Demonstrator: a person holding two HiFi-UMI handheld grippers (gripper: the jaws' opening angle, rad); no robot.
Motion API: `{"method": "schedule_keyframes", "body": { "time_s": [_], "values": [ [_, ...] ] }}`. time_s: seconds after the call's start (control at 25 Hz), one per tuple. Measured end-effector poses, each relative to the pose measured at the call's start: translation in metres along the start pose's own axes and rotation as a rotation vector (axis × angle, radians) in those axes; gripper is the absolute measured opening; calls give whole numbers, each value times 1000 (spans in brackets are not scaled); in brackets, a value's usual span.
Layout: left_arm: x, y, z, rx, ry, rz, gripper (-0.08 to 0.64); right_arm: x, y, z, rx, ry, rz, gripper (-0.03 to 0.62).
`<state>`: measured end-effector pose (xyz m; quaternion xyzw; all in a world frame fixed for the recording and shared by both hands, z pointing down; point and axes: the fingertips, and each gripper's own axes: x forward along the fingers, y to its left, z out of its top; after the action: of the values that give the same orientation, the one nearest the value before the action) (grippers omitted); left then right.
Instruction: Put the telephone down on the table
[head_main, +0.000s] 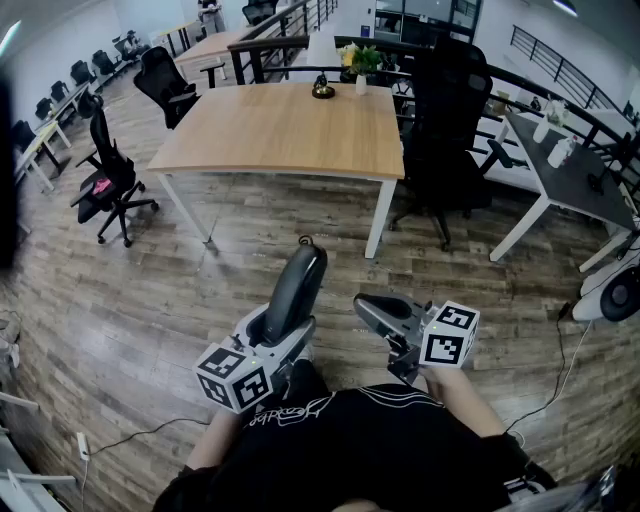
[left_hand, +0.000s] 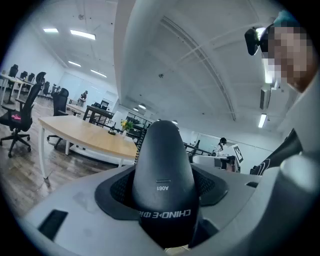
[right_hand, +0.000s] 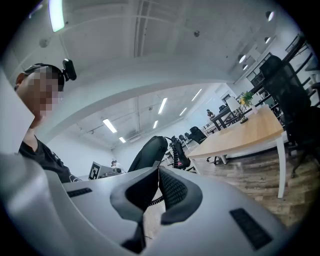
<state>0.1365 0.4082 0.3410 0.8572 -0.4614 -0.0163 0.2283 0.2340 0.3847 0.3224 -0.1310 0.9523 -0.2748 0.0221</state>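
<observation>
Here the telephone (head_main: 298, 280) stands clamped in the left gripper (head_main: 284, 336), right gripper (head_main: 363, 307) closed beside.

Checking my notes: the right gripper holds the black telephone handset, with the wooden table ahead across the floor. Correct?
Not quite. The left gripper holds the telephone handset, as the left gripper view shows; the right gripper is shut and empty. The wooden table does stand ahead.
</observation>
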Motion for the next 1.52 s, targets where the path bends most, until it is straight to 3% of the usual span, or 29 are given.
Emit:
{"method": "schedule_keyframes", "body": {
  "time_s": [0.36, 0.68, 1.2, 1.52],
  "values": [
    [11, 37, -7, -38, 23, 6, 285, 31, -22, -8, 26, 20, 8, 40],
    [44, 117, 6, -79, 60, 15, 285, 93, -85, -2, 87, 37, -24, 40],
    [113, 310, 95, -93, 77, 42, 284, 264, -208, 58, 153, 88, -32, 40],
    [123, 370, 141, -68, 59, 68, 285, 311, -235, 99, 116, 52, -59, 40]
  ]
}}
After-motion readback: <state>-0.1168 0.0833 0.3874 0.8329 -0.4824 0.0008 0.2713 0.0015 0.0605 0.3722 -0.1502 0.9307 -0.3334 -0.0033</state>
